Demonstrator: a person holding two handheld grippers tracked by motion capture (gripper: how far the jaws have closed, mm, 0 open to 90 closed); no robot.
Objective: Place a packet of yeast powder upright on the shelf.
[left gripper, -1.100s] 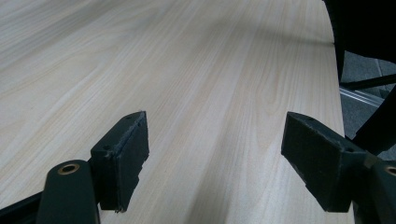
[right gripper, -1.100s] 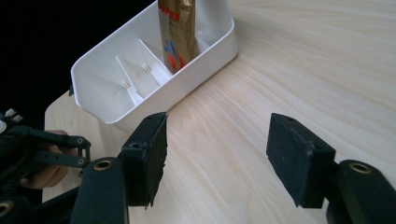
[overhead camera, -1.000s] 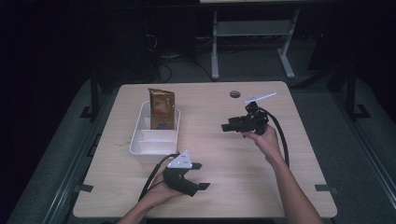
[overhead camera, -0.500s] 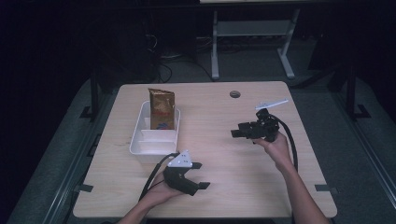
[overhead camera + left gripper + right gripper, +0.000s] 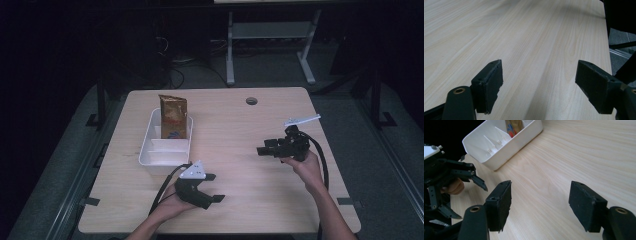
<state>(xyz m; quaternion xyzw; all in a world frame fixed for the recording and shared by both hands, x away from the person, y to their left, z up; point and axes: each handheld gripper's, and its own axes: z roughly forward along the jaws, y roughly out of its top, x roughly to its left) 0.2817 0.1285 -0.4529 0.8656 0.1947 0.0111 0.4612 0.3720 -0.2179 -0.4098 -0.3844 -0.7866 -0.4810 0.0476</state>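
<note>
- The left gripper [image 5: 214, 187] rests low on the table [image 5: 240, 200], close to the near edge, in the person's left hand [image 5: 170, 205]. Its jaws stand wide apart with nothing between them; in the left gripper view they frame bare wood only.
- The right gripper [image 5: 261, 150] sits farther in on the right side, held in the right hand [image 5: 305, 167] and pointing left across the table. Its jaws have just been opening and now stand wide, with nothing between them.
- In the right gripper view, the left gripper shows at the left edge, with the tray [image 5: 524, 135] beyond it.
- The tray [image 5: 150, 150] is white with dividers and lies on the left half of the table, just beyond the left gripper and well apart from the right one.
- The bag [image 5: 173, 116], brown and gold, stands upright in the tray's far compartment; neither gripper touches it.
- A small round hole [image 5: 251, 101] is near the table's far edge.
</note>
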